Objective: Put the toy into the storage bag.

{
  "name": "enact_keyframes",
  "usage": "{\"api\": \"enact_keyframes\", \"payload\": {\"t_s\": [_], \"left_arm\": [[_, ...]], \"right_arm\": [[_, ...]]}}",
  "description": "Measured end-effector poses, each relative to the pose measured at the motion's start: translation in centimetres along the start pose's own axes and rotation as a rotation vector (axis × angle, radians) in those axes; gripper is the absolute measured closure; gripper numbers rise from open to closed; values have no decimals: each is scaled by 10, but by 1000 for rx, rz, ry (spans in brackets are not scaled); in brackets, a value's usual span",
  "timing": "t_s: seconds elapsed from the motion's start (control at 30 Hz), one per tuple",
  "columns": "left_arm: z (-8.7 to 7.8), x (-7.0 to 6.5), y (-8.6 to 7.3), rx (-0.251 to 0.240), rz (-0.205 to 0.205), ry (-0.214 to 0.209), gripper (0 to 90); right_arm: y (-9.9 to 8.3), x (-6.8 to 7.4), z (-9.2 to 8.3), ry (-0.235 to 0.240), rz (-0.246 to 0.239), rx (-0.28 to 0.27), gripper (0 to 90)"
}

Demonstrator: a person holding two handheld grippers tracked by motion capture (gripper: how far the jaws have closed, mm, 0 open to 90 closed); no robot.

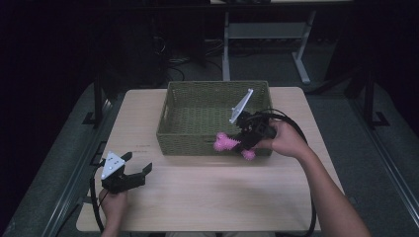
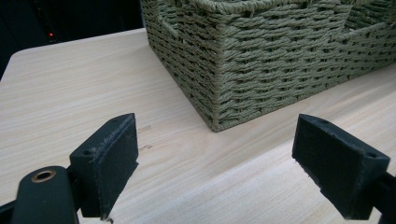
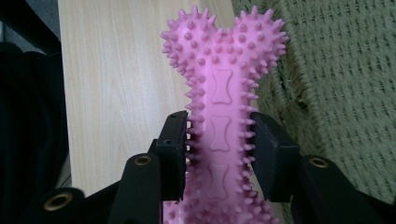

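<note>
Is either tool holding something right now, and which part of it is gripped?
The right tool is shut on the pink spiky bone toy, clamped across its narrow middle shaft. The left tool is open and holds nothing.

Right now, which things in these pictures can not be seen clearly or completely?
- Pink spiky rubber bone toy: its lower end is cut off by the bottom edge of the right gripper view; in the high view the right claw covers its middle.
- Green woven basket: the near wall hides the near part of its floor in the high view.
- Dark room behind the light wooden table: too dim to make out.
</note>
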State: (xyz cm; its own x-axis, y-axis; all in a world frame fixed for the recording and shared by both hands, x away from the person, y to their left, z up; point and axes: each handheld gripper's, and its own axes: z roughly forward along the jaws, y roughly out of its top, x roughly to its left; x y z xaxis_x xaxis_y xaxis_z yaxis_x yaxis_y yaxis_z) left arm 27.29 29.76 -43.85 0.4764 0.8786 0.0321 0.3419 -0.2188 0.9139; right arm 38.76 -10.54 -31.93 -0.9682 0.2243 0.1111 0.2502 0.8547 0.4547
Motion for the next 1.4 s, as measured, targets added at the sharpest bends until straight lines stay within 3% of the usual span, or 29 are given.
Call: {"api": "enact_keyframes", "payload": {"t_s": [0.57,1.4], "left_arm": [[0,0,0,-3,-2,-3,139],[1,0,0,-4,-3,-3,139]], "right_arm": [[11,-22,-18,-16,25,0,583],[33,-56,-22,-18,50,17,582]]}}
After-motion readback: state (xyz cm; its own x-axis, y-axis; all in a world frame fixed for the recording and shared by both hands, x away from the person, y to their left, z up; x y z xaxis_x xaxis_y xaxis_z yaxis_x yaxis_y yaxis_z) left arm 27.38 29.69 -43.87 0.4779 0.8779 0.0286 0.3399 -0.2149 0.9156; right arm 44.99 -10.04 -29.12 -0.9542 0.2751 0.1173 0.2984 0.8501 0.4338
